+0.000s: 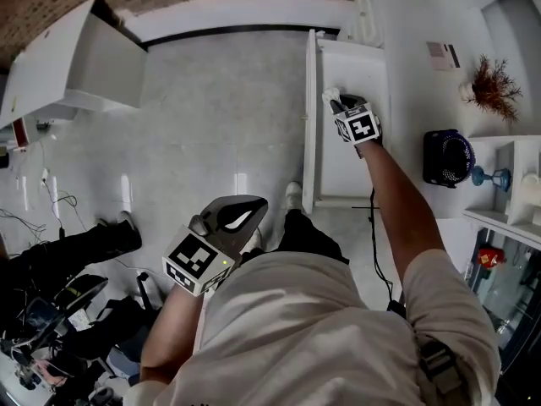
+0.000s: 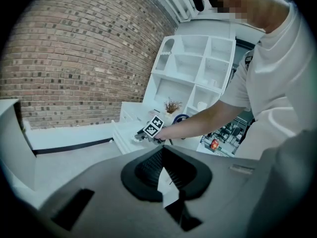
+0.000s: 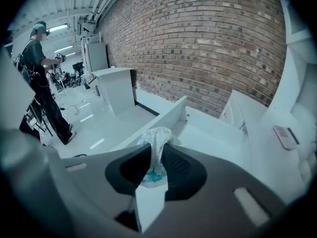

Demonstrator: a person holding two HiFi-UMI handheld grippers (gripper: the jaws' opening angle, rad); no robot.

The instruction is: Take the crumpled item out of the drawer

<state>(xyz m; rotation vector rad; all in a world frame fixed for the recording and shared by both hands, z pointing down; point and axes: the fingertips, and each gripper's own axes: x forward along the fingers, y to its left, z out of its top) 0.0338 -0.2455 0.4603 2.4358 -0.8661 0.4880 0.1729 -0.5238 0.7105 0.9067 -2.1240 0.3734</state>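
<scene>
The drawer (image 1: pixel 310 142) stands pulled out of its white cabinet (image 1: pixel 423 100), its white bottom bare; the right gripper (image 1: pixel 336 101) reaches in over it from the person's outstretched arm, and its tongs are pinched on the crumpled item (image 3: pixel 156 137), a scrunched white wad with teal print showing low between the pads; the wad sticks up past the tips and is held over the inside of the drawer, close to the tall panel on the floor side, touching none of the drawer's walls as far as the right gripper view shows; the left gripper (image 1: pixel 235 216) is held well away from the drawer, near the person's body and over the pale floor, pointing towards the drawer, its tongs pressed together with nothing between them; beyond the drawer, on the cabinet top, stand a dried plant (image 1: pixel 491 85) and a dark blue round object (image 1: pixel 448 157); a brick wall (image 3: pixel 208 38) rises behind the drawer.
</scene>
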